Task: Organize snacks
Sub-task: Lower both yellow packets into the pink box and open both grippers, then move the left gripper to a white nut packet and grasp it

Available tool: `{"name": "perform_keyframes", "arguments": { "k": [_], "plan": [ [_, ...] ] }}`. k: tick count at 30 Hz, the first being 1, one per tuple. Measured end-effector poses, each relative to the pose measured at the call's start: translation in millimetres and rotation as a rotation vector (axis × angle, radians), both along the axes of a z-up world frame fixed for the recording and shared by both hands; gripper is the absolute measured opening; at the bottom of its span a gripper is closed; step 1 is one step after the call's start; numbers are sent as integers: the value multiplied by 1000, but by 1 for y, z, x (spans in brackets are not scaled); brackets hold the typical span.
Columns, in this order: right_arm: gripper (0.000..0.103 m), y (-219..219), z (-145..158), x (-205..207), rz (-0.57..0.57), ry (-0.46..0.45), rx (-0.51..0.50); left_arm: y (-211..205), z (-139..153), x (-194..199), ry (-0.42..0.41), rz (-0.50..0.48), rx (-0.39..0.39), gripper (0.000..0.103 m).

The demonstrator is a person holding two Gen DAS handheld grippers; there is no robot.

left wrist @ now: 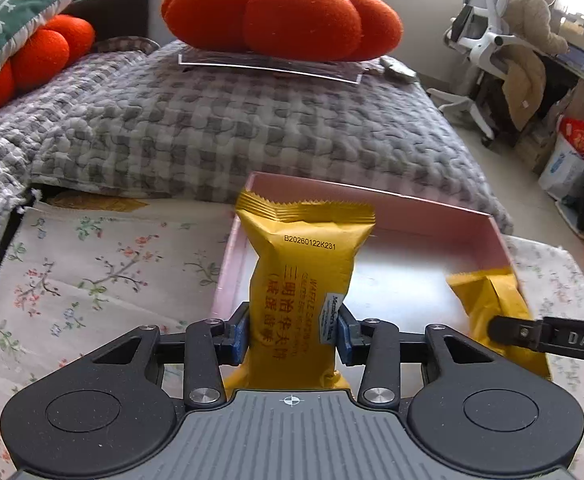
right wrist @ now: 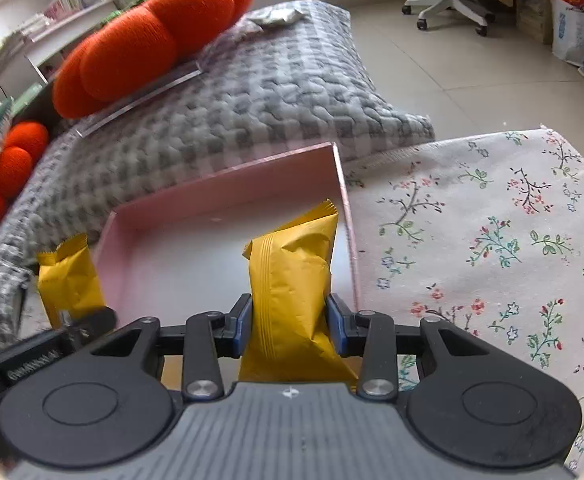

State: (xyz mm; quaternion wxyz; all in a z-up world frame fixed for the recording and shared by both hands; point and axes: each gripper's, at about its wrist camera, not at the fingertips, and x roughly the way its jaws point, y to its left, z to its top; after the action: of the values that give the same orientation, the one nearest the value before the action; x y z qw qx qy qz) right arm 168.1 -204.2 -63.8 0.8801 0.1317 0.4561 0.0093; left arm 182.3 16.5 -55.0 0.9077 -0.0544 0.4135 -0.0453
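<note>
**Two wafer packets poised at the pink box**

A floral-print cloth (right wrist: 492, 240) covers the work surface, with a grey checked quilted cushion (left wrist: 232, 128) behind it and an orange plush pumpkin pillow (left wrist: 284, 16) resting on top. On the cloth sits a shallow pink cardboard box (right wrist: 228, 184), open and apparently bare inside.

The left gripper (left wrist: 292, 334) has its blue pads pressed against the sides of a yellow foil snack packet with red lettering (left wrist: 304, 264), held upright at the box's left wall. The right gripper (right wrist: 290, 326) is likewise clamped on a second yellow foil snack packet, plain side showing (right wrist: 292, 280), which stands over the box's right side.

Both packets look ready to be placed. To do it well, I would carry each fully past the wall before lowering, lay them flat and parallel against opposite sides, and release one at a time so the grippers do not collide. A gentle squeeze matters, since the contents likely crush easily.
</note>
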Motion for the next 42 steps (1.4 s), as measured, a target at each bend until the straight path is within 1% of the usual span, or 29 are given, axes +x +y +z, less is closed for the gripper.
{"name": "perform_keyframes", "arguments": {
  "k": [1,3,4,5,6,8,10,12,13,15,16,18,19,21,22,24,27,30,31,33,35,36,38,40,42],
  "plan": [
    [36,-1,-2,1,-1,6,-4,2,-1,0,0,6,5,42],
    [40,-3,-4,4,-3,16,16,7,-3,0,13,17,-5,46],
    [41,-4,-3,5,-10,18,28,9,-2,-1,17,24,-12,49],
    [44,-6,0,5,-20,15,37,11,0,-2,17,25,-26,53],
    [51,-7,4,4,-26,11,44,13,3,-4,14,25,-35,56],
    [53,-8,14,0,-28,-4,46,15,13,-10,-10,35,-36,64],
    [59,-8,23,-6,-33,-23,10,18,23,-15,-26,49,-44,67],
    [66,-6,34,-11,-31,-56,-38,22,30,-19,-27,69,-73,71],
    [68,-5,40,-16,-30,-75,-55,25,33,-22,-18,80,-94,72],
    [76,-5,51,-23,-34,-113,-57,29,37,-28,1,95,-116,72],
    [78,-5,56,-27,-33,-130,-50,31,39,-31,7,103,-122,72],
    [88,-4,70,-40,-37,-179,-33,34,43,-38,15,109,-130,74],
    [90,-4,77,-46,-40,-204,-27,35,45,-42,17,106,-130,76],
    [101,-2,91,-59,-41,-268,-25,35,49,-50,25,97,-117,78],
    [103,-1,98,-67,-40,-299,-36,34,50,-55,30,94,-103,78],
    [103,3,104,-75,-34,-333,-76,32,52,-63,38,83,-82,79],
    [103,9,108,-86,-22,-327,-148,31,52,-78,46,68,-78,80],
    [103,12,113,-99,1,-343,-176,32,52,-89,51,34,-83,84],
    [103,12,117,-105,11,-358,-178,32,51,-94,44,24,-72,87],
    [103,13,118,-117,18,-406,-186,35,44,-102,59,37,-38,88],
    [103,14,112,-132,-4,-488,-197,37,39,-105,90,23,-45,88],
    [103,16,108,-131,14,-458,-219,38,37,-108,100,15,-56,88],
    [102,20,98,-121,74,-323,-255,36,35,-114,106,1,-56,88],
    [102,14,93,-120,50,-280,-224,34,30,-120,112,-10,-38,89],
    [102,4,92,-119,30,-247,-155,34,19,-122,155,-20,-43,90]
  ]
}}
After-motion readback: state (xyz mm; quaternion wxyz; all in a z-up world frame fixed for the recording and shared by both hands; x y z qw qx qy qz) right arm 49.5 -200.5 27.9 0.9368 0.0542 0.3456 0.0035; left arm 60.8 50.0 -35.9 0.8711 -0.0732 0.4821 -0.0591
